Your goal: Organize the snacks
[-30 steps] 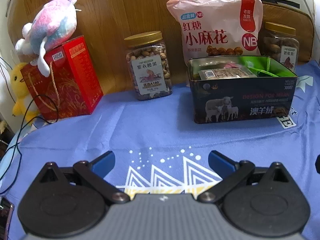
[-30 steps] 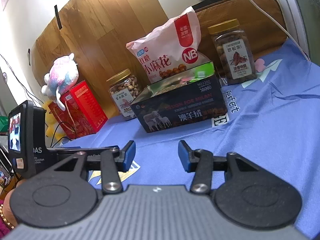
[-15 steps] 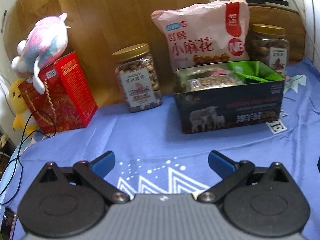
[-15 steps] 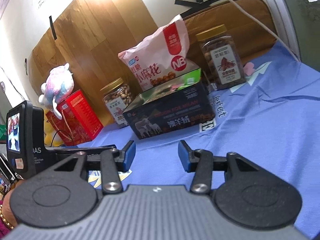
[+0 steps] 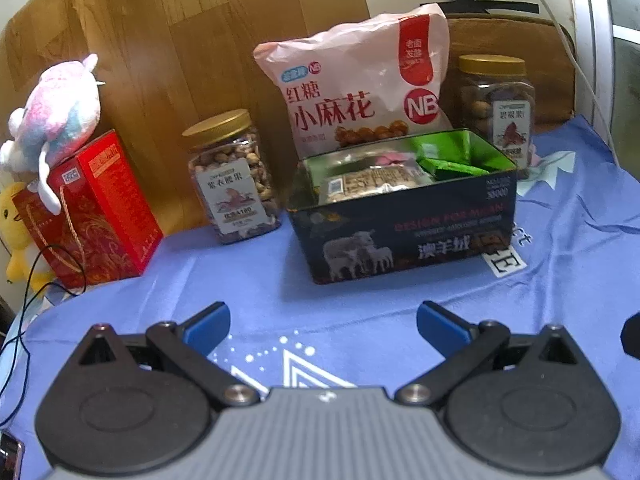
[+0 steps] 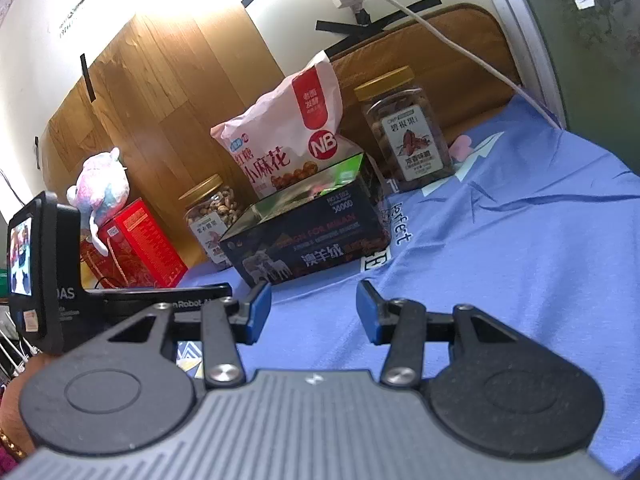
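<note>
Left claw (image 5: 322, 320) level above table (image 5: 360, 304), spread wide, empty; right claw (image 6: 313, 306) narrower, empty, facing tin (image 6: 308, 240).

Bare blue cloth (image 5: 360, 312) lies open up to the tin (image 5: 404, 232); jars (image 5: 232, 176) and bag (image 5: 360, 84) block behind.

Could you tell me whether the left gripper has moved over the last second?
Yes. The left gripper, jaws open and empty, has backed away: the dark tin now sits farther off and more of the wall shows above the pink bag.
</note>
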Demonstrator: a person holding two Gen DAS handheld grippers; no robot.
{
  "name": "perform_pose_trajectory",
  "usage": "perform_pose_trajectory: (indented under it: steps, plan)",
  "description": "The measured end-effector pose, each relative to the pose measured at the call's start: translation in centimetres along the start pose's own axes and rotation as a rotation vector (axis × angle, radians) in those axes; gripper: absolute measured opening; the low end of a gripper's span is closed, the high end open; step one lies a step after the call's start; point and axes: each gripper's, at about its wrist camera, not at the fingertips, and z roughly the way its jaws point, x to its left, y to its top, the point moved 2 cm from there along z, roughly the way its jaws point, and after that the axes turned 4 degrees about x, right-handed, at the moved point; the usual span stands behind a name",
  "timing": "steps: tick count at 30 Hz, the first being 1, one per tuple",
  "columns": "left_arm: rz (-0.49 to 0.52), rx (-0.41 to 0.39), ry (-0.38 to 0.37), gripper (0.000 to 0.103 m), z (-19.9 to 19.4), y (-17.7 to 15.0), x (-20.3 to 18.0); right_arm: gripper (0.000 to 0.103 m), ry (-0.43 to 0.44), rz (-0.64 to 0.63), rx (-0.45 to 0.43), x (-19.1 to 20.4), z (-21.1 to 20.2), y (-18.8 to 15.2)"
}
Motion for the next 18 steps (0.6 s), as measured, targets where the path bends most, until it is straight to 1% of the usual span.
perform_pose_trajectory:
  steps: [5,10,18]
  plan:
    - [-0.018,0.025,0.018,0.103,0.1,-0.8,0.9,0.050,0.022,-0.004,0.010,0.4,0.3,-0.2]
    - [-0.048,0.016,0.032,0.103,-0.4,-0.8,2.2,0.050,0.046,-0.019,0.025,1.4,0.9,-0.3]
    - [-0.068,0.017,0.015,0.103,-0.7,-0.8,2.9,0.050,0.050,-0.035,0.026,2.1,0.8,-0.5]
